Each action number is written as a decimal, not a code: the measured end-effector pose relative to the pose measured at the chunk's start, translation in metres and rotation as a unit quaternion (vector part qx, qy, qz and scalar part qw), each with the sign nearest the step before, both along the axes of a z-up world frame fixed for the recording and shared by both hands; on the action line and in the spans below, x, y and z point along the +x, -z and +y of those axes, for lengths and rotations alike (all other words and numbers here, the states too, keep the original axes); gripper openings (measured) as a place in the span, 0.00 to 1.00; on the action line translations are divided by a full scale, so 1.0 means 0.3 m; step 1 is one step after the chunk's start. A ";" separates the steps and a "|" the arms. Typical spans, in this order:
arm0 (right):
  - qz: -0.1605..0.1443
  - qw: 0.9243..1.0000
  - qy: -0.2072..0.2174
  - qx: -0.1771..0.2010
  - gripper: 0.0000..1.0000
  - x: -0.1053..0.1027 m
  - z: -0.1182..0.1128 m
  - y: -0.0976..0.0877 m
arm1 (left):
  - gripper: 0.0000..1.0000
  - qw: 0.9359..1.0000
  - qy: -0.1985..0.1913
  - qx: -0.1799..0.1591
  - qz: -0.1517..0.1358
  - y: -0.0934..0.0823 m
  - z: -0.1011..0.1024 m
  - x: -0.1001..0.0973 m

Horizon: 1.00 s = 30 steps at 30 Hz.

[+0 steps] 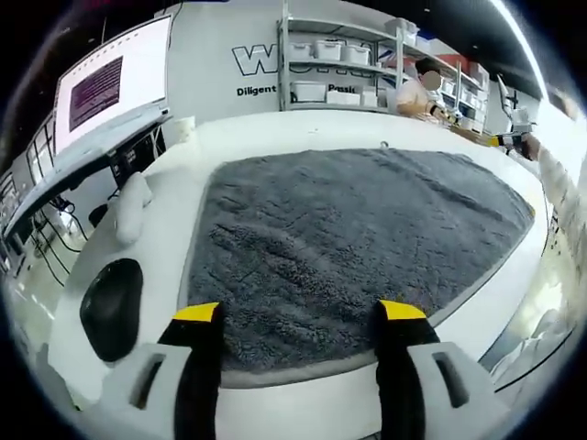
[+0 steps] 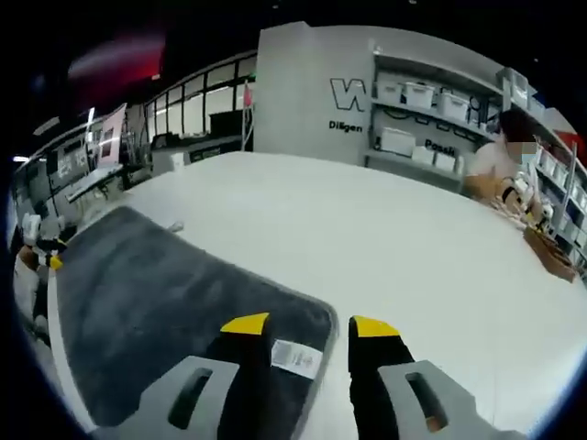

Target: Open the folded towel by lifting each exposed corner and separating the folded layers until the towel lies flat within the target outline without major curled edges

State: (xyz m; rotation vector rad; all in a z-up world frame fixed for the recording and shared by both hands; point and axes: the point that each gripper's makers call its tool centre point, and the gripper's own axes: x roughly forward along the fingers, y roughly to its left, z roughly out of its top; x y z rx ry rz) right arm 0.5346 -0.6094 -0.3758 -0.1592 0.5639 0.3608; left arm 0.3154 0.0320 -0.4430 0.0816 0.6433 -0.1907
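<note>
Left gripper view: the left gripper [image 1: 301, 313] is holding its two yellow-tipped black jaws spread wide apart, with nothing between them, and is hovering over the near edge of the grey towel [image 1: 358, 238]. The towel is lying opened and flat on the white table [image 1: 275, 128], its pile showing shallow creases. A black oval object [image 1: 112, 308] and a white object [image 1: 131, 205] are resting on the table to the towel's left. The other gripper [image 1: 510, 141] is showing small beyond the towel's far right corner. A monitor [image 1: 115, 82], shelving with white bins [image 1: 335, 64] and a seated person [image 1: 417, 96] are standing behind.

Right gripper view: the right gripper [image 2: 310, 324] is likewise keeping its jaws parted and empty, poised above one towel [image 2: 156, 302] corner, where a white label [image 2: 296, 357] is lying between the jaws. The table [image 2: 385, 247] is extending beyond; the other gripper [image 2: 44, 246] is appearing at the far left.
</note>
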 end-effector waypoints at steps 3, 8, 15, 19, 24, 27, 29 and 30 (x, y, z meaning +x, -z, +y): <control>0.030 0.999 -0.010 -0.018 0.23 0.058 -0.004 0.067 | 0.66 1.000 0.000 -0.002 -0.006 0.001 0.002 -0.001; 0.058 0.998 -0.013 -0.013 0.17 0.102 0.001 0.137 | 0.66 1.000 0.000 -0.002 -0.009 0.001 0.004 -0.002; 0.080 0.996 -0.013 -0.022 0.08 0.138 -0.010 0.203 | 0.67 1.000 0.005 -0.002 -0.012 0.000 0.006 -0.001; 0.088 0.996 -0.012 -0.019 0.04 0.145 -0.017 0.222 | 0.67 1.000 0.006 -0.002 -0.012 -0.003 0.006 -0.002; 0.096 0.995 -0.019 -0.015 0.01 0.138 -0.011 0.233 | 0.67 1.000 0.006 -0.002 -0.011 -0.007 0.003 -0.003; 0.090 0.995 -0.032 -0.028 0.00 0.135 -0.010 0.232 | 0.67 1.000 0.005 -0.001 -0.010 -0.010 0.002 -0.004; 0.086 0.995 -0.034 -0.037 0.00 0.137 -0.011 0.231 | 0.67 1.000 0.006 -0.002 -0.012 -0.011 0.002 -0.004; 0.082 0.995 -0.038 -0.046 0.00 0.138 -0.011 0.230 | 0.67 1.000 0.006 -0.003 -0.013 -0.012 0.002 -0.004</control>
